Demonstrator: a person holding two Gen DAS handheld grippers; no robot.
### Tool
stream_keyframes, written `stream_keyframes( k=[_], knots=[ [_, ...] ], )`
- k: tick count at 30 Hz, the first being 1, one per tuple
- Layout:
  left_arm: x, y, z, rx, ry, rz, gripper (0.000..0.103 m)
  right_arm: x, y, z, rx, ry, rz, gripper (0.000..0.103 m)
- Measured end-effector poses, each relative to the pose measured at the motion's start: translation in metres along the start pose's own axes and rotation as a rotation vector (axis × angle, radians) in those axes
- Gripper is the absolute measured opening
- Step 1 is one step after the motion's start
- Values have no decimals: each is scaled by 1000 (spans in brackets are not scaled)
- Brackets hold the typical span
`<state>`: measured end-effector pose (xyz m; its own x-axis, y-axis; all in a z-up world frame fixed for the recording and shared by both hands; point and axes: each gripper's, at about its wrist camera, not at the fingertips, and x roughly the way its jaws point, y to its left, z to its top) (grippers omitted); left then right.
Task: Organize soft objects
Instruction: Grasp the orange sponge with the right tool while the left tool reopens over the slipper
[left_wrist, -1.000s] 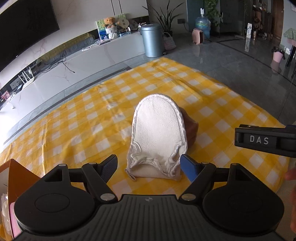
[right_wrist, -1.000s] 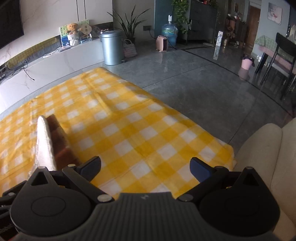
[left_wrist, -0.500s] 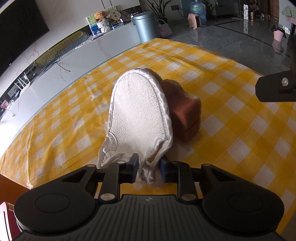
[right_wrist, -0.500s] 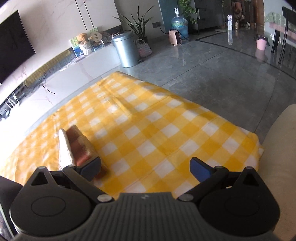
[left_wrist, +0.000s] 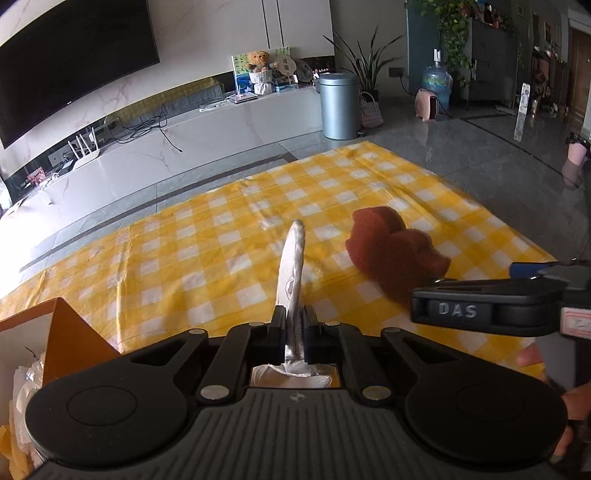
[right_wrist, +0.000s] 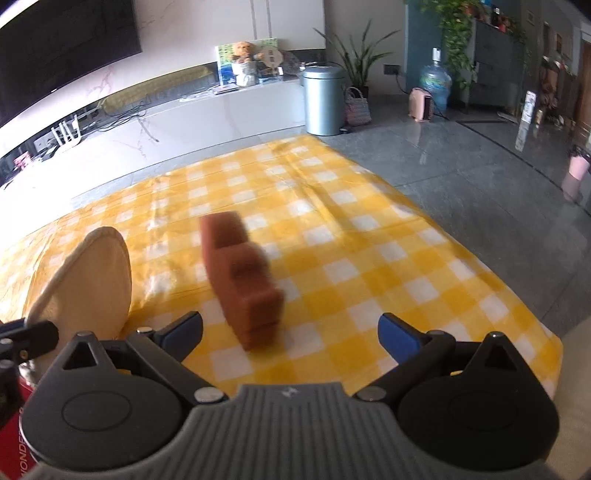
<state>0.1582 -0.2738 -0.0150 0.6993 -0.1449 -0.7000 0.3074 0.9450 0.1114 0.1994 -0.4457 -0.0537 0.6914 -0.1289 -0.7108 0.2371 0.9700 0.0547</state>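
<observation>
Here, in the left wrist view, the left gripper (left_wrist: 294, 328), jaws just closed, pinches the cream bath mitt (left_wrist: 292, 266) edge-on above the checked cloth (left_wrist: 207, 258); keep that grip firm while carrying. In the right wrist view, the right gripper (right_wrist: 290, 330) points down, fingers spread, toward the blurred, seemingly toppling brown sponge (right_wrist: 242, 275) mid-cloth.

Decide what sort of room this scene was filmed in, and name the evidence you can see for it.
Most likely a home living room. A large wall-mounted television hangs above a long low media console bearing a teddy bear, and a potted plant stands beside it.
</observation>
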Motion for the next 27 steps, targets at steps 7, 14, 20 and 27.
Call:
stream_keyframes(
  k=[7,14,20,27],
  knots=[
    [-34,17,5,-2,-17,-24,9,42,23,10,-31,-8,12,97],
    [-66,25,3,8,-78,-30,7,56,29,3,-83,38,-76,63],
    [-83,26,6,12,-137,-40,2,48,18,4,-22,37,-41,23],
    [-48,13,-1,129,-1,-104,4,41,17,4,-5,21,-13,19]
  ],
)
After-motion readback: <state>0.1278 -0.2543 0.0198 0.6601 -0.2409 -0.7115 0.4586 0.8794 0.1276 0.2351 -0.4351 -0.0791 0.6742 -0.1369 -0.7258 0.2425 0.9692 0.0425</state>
